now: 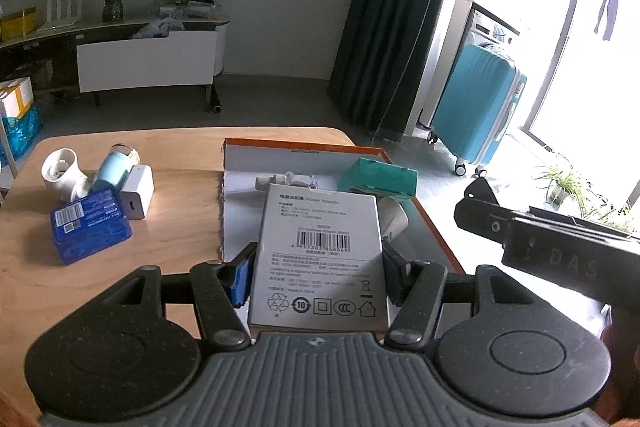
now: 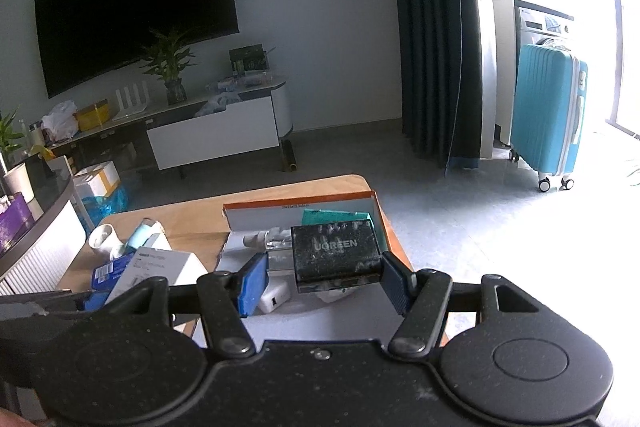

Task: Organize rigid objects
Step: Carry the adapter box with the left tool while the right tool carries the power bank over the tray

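Wood table [image 1: 168,155] with rounded corners stands in a living room, grey floor beyond its far edge, a dark curtain [image 1: 392,27] and a teal suitcase [image 1: 476,103] by the bright window. On the table's right side lies an open, shallow orange-edged box [image 1: 436,227], reaching close to the table's far edge. Bare wood separates it from a cluster at left: blue tin [image 1: 90,225], white charger [image 1: 138,191], white tube [image 1: 60,169]. Left claw [image 1: 316,273] grips a white adapter carton [image 1: 320,259] by its sides, held above the box (barcode side up). Right claw [image 2: 324,283] holds a black block [image 2: 336,253] labelled UGREEN over the box; only one pad plainly touches it.
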Motion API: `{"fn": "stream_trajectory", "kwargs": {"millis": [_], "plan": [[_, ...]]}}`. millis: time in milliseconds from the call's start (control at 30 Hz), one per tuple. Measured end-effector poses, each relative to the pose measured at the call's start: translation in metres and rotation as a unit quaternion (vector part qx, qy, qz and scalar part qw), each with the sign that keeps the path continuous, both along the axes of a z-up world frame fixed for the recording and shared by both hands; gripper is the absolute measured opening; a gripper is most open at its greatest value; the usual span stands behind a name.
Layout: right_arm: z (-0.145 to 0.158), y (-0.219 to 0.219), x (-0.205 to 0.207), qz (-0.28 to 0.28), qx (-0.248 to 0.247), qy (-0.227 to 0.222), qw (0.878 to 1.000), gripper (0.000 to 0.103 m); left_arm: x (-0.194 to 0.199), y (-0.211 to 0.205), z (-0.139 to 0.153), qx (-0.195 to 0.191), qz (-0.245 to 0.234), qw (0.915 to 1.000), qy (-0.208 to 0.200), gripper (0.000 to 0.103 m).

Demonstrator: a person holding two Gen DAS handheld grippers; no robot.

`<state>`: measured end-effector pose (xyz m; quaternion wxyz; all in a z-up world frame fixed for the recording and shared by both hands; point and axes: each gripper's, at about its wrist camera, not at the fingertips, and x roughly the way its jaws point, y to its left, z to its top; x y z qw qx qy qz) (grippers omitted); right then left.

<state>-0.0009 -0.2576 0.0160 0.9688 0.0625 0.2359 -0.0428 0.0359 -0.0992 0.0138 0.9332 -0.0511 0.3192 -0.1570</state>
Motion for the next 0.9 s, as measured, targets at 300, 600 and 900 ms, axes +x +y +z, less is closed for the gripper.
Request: {"fn": "stream_trajectory", "kwargs": {"millis": [300, 600, 900], "plan": [[0.006, -0.003, 0.008, -0.001, 0.001, -0.001, 1.000, 0.074, 0.009, -0.007, 0.003, 0.003, -0.004, 1.0000, 0.005, 0.062], [0.012, -0.007, 0.021, 0.000, 0.004, -0.003, 1.000, 0.074, 0.019, -0.014, 0.007, 0.007, -0.011, 0.9999, 0.004, 0.062], [0.014, -0.010, 0.028, 0.000, 0.005, -0.002, 1.000, 0.074, 0.028, -0.021, 0.008, 0.009, -0.017, 0.9998, 0.008, 0.062]]}}
